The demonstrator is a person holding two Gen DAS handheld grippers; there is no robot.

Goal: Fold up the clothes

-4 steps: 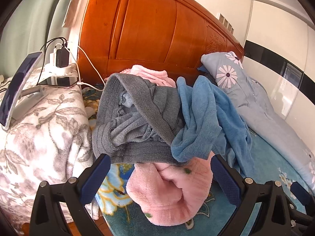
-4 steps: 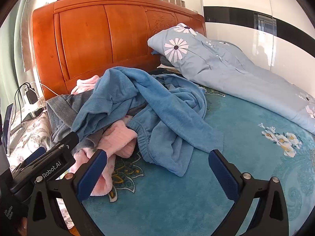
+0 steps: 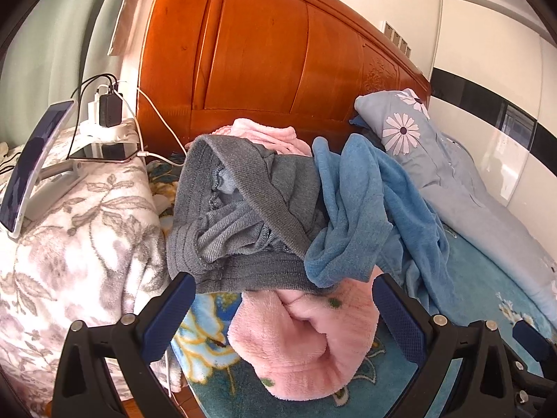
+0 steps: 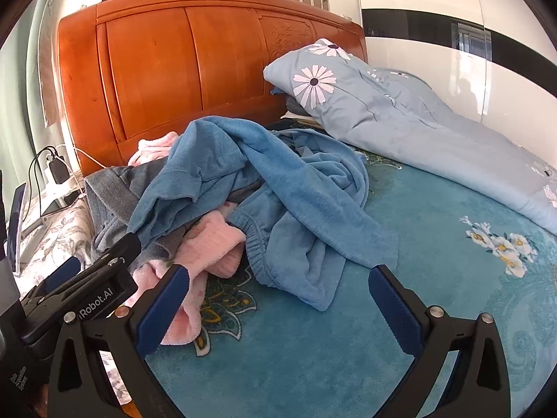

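Note:
A heap of clothes lies on the teal floral bedspread (image 4: 435, 278) near the headboard. On top is a blue fleece garment (image 4: 296, 195) (image 3: 362, 209), beside it a grey knit garment (image 3: 243, 216) (image 4: 115, 188), and under both a pink fleece garment (image 3: 306, 341) (image 4: 212, 244). My left gripper (image 3: 282, 317) is open, its fingers on either side of the pink garment's near end. My right gripper (image 4: 278, 306) is open over bare bedspread, just in front of the blue garment's hem. The left gripper's body (image 4: 80, 289) shows at the right view's lower left.
An orange wooden headboard (image 4: 195, 62) backs the bed. A pale blue daisy-print quilt (image 4: 400, 115) lies along the right. On the left, a flower-print blanket (image 3: 69, 244) covers a stand with a tablet (image 3: 31, 167), a phone and chargers (image 3: 108, 111).

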